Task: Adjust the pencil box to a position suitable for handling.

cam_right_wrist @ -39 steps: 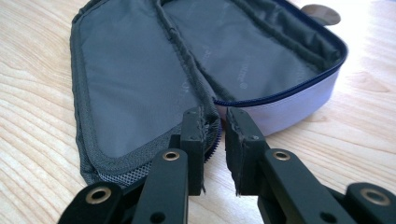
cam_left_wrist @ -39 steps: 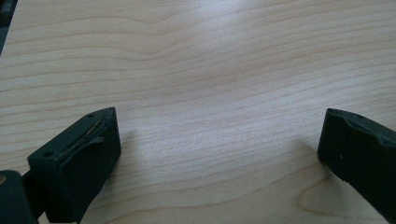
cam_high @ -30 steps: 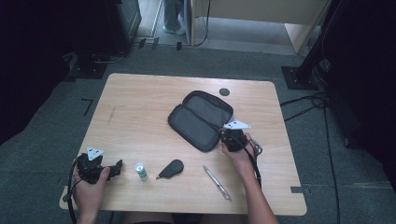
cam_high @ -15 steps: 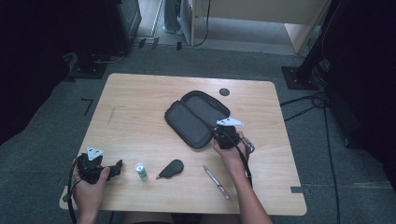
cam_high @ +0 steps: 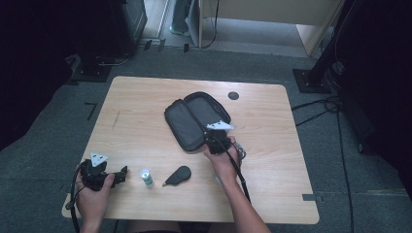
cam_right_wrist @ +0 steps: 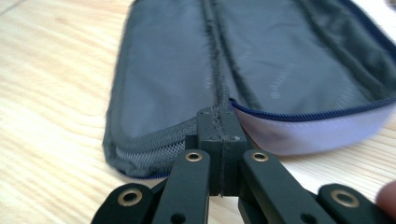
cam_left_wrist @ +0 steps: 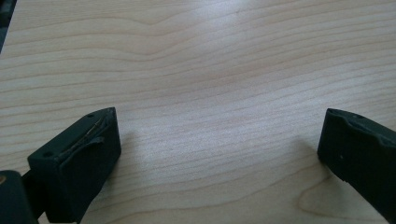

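The open black pencil case (cam_high: 194, 120) lies near the middle of the wooden table (cam_high: 272, 160), its two halves spread flat and its long axis running on a slant from the near left towards the far right in the high view. The right gripper (cam_high: 217, 141) sits at the case's near end, right at the spine where the two halves meet; in the right gripper view its jaws are pressed tight together with the tips at the case's edge (cam_right_wrist: 219, 119), and whether they pinch a fold of fabric or the zip there I cannot tell. From those tips the case (cam_right_wrist: 261, 70) stretches straight away, so any push or pull from this hand would act along its length, not across it. The left gripper (cam_high: 120, 174) rests well apart at the table's near left corner, jaws spread wide over bare wood (cam_left_wrist: 210, 93) with nothing between them. A small white-capped bottle (cam_high: 145, 177) and a dark teardrop-shaped object (cam_high: 179, 174) lie between the two hands, closer to the left one. For the case itself the right hand is plainly the nearer.
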